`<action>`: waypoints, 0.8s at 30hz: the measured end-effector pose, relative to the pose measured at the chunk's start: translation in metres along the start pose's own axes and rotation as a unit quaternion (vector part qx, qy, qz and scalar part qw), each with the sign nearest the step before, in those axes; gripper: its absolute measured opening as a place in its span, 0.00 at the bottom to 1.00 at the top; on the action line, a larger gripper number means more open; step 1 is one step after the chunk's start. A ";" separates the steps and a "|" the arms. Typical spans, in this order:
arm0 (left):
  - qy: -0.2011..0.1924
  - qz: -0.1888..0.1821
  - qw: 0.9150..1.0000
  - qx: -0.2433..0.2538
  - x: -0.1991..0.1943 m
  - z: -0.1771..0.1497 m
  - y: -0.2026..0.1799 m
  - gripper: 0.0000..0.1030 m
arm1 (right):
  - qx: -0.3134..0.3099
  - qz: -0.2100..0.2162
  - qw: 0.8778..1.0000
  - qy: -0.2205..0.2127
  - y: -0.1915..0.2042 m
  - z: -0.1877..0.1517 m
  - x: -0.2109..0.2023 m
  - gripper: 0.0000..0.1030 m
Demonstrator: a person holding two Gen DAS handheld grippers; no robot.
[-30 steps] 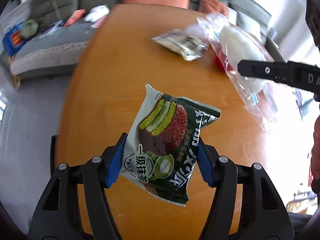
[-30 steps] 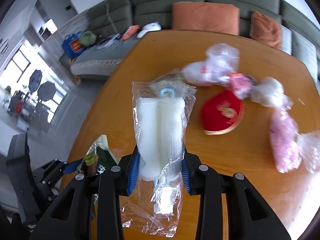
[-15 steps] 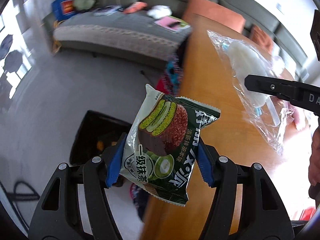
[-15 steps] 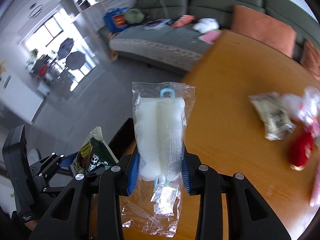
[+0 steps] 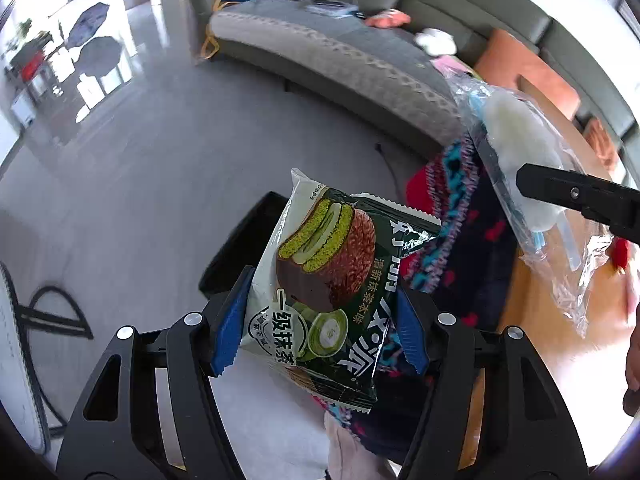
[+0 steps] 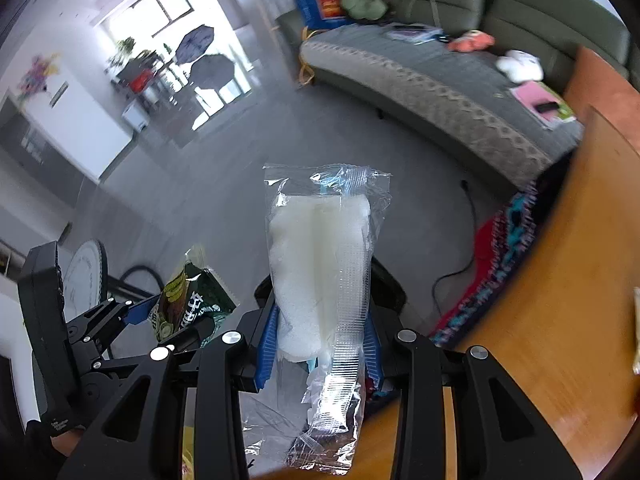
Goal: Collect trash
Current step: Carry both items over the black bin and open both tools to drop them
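My left gripper (image 5: 322,326) is shut on a green matcha cake wrapper (image 5: 328,276) and holds it in the air over the floor. Behind the wrapper is a black bin (image 5: 240,248), mostly hidden. My right gripper (image 6: 320,340) is shut on a clear plastic bag with a white pad inside (image 6: 320,264). That bag (image 5: 528,168) and a right finger (image 5: 576,196) show at the right of the left wrist view. The left gripper with the wrapper (image 6: 188,304) shows low left in the right wrist view.
The orange wooden table (image 6: 560,320) lies to the right, with a colourful knitted cloth (image 5: 452,216) hanging at its edge. A grey sofa (image 5: 340,52) stands behind across grey floor (image 5: 120,160). A white fan (image 6: 86,276) stands at the left.
Both grippers have swung left off the table, carrying their items out over the floor. The table has slid to the right edge of both views and the black bin has come into view.
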State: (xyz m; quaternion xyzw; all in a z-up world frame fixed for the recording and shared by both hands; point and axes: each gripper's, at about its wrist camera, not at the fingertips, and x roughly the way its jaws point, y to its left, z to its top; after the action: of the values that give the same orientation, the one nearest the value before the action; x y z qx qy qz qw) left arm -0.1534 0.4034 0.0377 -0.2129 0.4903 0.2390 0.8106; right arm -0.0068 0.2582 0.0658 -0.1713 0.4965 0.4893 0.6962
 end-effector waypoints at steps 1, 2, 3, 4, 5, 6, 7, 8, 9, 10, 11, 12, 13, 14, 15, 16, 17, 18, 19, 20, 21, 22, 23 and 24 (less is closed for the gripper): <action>0.001 0.003 1.000 -0.004 0.002 0.001 0.004 0.61 | -0.003 0.007 1.000 0.007 0.006 0.007 0.010 0.41; 0.002 0.008 1.000 -0.010 0.004 0.004 0.010 0.63 | -0.003 0.008 1.000 0.011 0.009 0.012 0.018 0.46; 0.005 0.017 1.000 -0.018 0.008 0.007 0.016 0.76 | -0.003 0.000 1.000 0.015 0.011 0.018 0.025 0.62; 0.006 0.026 0.999 -0.024 0.010 0.010 0.019 0.86 | -0.005 -0.011 1.000 0.013 0.014 0.026 0.032 0.70; 0.004 0.031 0.999 -0.031 0.011 0.014 0.024 0.95 | -0.006 -0.016 1.000 0.012 0.015 0.031 0.035 0.70; 0.000 0.032 0.999 -0.039 0.012 0.018 0.030 0.95 | -0.006 -0.019 1.000 0.014 0.016 0.034 0.037 0.70; -0.001 0.036 0.998 -0.046 0.012 0.020 0.034 0.95 | -0.004 -0.018 1.000 0.013 0.015 0.036 0.036 0.70; -0.002 0.039 0.998 -0.051 0.012 0.023 0.036 0.95 | -0.001 -0.013 1.000 0.010 0.015 0.035 0.035 0.70; -0.004 0.039 0.998 -0.054 0.011 0.024 0.038 0.95 | 0.001 -0.010 1.000 0.009 0.013 0.035 0.034 0.70; -0.006 0.039 0.998 -0.054 0.011 0.024 0.038 0.95 | 0.001 -0.011 1.000 0.010 0.013 0.034 0.034 0.71; -0.007 0.040 0.998 -0.053 0.010 0.025 0.037 0.95 | 0.002 -0.011 1.000 0.011 0.013 0.032 0.034 0.71; -0.009 0.041 0.998 -0.050 0.008 0.024 0.036 0.95 | 0.002 -0.010 1.000 0.012 0.014 0.031 0.035 0.71; -0.008 0.042 0.998 -0.048 0.008 0.024 0.035 0.95 | 0.005 -0.009 1.000 0.013 0.012 0.029 0.034 0.71; -0.007 0.043 0.998 -0.046 0.009 0.024 0.034 0.95 | 0.007 -0.008 1.000 0.015 0.011 0.028 0.034 0.71; -0.007 0.043 0.998 -0.044 0.010 0.024 0.031 0.95 | 0.009 -0.006 1.000 0.016 0.009 0.026 0.032 0.71; -0.007 0.041 0.998 -0.041 0.010 0.025 0.028 0.95 | 0.011 -0.005 1.000 0.016 0.007 0.025 0.031 0.71; -0.007 0.040 0.998 -0.039 0.013 0.026 0.026 0.95 | 0.012 -0.005 1.000 0.015 0.005 0.024 0.029 0.71; -0.007 0.040 0.999 -0.035 0.012 0.026 0.023 0.95 | 0.013 -0.005 1.000 0.015 0.003 0.023 0.028 0.71; -0.007 0.039 0.999 -0.032 0.011 0.026 0.020 0.95 | 0.016 -0.005 1.000 0.013 0.000 0.021 0.024 0.71; -0.007 0.038 0.999 -0.029 0.011 0.027 0.017 0.95 | 0.018 -0.004 1.000 0.011 -0.001 0.021 0.021 0.71; -0.008 0.038 0.999 -0.025 0.010 0.028 0.013 0.95 | 0.020 -0.003 1.000 0.009 -0.002 0.020 0.018 0.71; -0.009 0.038 0.999 -0.021 0.009 0.027 0.010 0.95 | 0.023 -0.003 1.000 0.005 -0.005 0.018 0.012 0.71; -0.010 0.037 0.999 -0.019 0.007 0.028 0.007 0.95 | 0.024 -0.003 1.000 0.003 -0.007 0.016 0.009 0.71; -0.012 0.034 0.999 -0.015 0.005 0.028 0.002 0.95 | 0.026 -0.003 1.000 0.000 -0.009 0.015 0.004 0.71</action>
State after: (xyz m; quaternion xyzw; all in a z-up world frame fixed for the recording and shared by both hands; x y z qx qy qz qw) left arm -0.1335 0.4224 0.0446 -0.2054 0.4836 0.2767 0.8046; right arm 0.0083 0.2668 0.0670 -0.1543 0.5083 0.4736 0.7025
